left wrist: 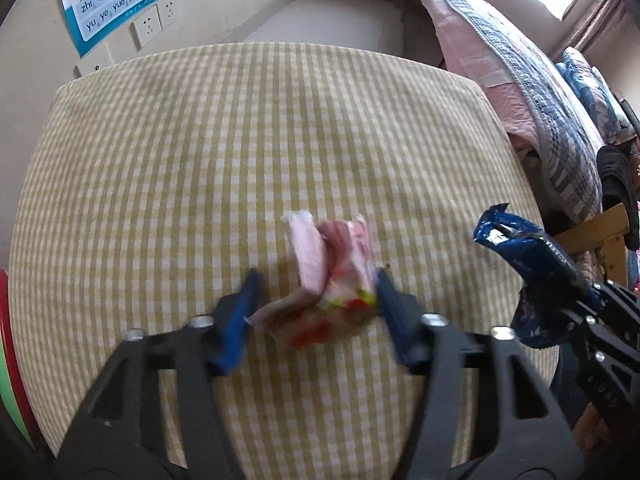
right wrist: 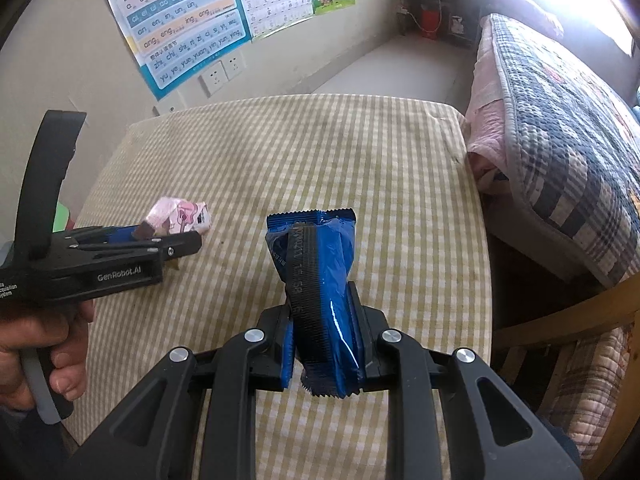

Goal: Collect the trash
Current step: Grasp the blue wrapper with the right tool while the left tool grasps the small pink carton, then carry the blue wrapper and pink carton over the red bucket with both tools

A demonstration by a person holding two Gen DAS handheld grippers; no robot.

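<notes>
A crumpled pink snack wrapper lies on the yellow checked tablecloth. My left gripper points down over it with a blue pad on each side. The right pad touches the wrapper, while the left pad stands a little apart from its thin tail. The right wrist view shows this gripper from the side, at the pink wrapper. My right gripper is shut on a blue foil wrapper, held above the table. That blue wrapper also shows at the right of the left wrist view.
A bed with a quilted blue-and-pink cover runs along the table's right side. A wooden chair frame stands near the right corner. A red and green rim shows at the far left. A person's hand grips the left handle.
</notes>
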